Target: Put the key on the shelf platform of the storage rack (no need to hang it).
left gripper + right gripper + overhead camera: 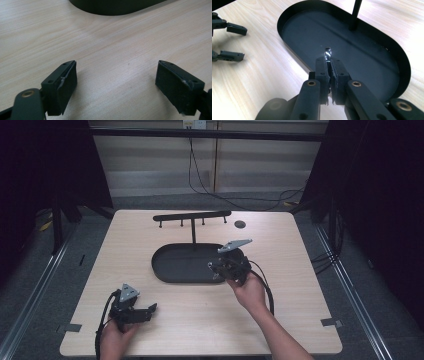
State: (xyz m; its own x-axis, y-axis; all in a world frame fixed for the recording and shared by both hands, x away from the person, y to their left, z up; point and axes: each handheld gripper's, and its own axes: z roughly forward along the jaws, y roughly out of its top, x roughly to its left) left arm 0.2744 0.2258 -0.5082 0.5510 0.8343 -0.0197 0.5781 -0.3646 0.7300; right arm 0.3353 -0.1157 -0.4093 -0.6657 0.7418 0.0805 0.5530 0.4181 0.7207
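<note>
Two black jaws of the right gripper (329,72) pinch a small shiny metal piece (327,53) above the black oval tray (172,270), that hand reaching forward, while the left gripper (116,80), jaws wide apart and empty, rests low on the pale wooden table (200,310).

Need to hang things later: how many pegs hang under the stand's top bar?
4, in a row under the stand's top bar: at its left end, left of the post, right of it, and near the right end. None seem hidden.
</note>
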